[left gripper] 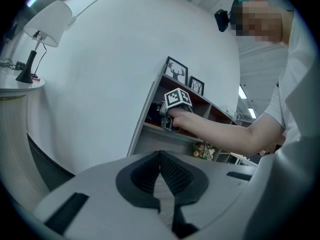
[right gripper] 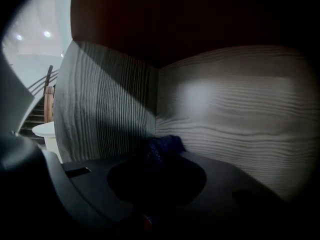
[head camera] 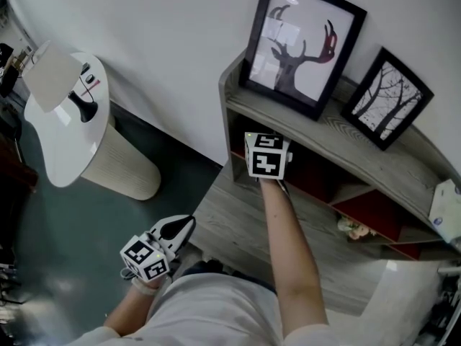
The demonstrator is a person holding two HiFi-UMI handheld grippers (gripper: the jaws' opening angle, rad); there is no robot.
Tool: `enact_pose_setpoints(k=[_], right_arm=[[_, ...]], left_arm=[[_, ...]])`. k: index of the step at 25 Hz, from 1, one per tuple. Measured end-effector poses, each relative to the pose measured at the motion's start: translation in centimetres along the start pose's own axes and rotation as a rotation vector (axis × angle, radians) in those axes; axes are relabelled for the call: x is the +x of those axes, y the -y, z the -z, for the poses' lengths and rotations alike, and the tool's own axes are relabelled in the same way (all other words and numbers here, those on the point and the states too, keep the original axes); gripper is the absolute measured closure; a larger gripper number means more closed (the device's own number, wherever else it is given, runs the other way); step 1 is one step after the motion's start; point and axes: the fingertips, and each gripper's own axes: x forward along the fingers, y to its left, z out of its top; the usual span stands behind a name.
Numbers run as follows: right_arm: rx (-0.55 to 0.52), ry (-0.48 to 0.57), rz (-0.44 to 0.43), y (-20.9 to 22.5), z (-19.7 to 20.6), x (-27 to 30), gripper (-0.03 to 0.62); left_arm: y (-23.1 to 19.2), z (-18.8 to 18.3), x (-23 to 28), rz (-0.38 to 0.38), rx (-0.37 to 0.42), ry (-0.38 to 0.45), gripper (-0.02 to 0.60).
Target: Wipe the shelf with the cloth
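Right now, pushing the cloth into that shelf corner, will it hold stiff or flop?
Probably floppy: the cloth bunches in folds at the tip of the right hand-held gripper. Likely light; it should crumple against the shelf wall.

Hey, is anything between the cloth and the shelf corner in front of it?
Nothing visible. The right gripper is shut on the cloth inside the shelf, and the wood up to the corner looks bare.
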Motion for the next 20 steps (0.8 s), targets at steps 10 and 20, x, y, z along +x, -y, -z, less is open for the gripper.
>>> enact_pose_setpoints(k=[10,20], right_arm=[[-0.004,-0.108,0.1,3.5,2.4,-2.7,0.556],[0.039,-0.116,0.307,11.8,4.8,-9.8,0.554]], left_arm=[[1.2,0.1,0.4,0.033,0.009,-0.005,0.566],[4.3,0.6,2.9,0.161,0.042,-0.041,0.566]])
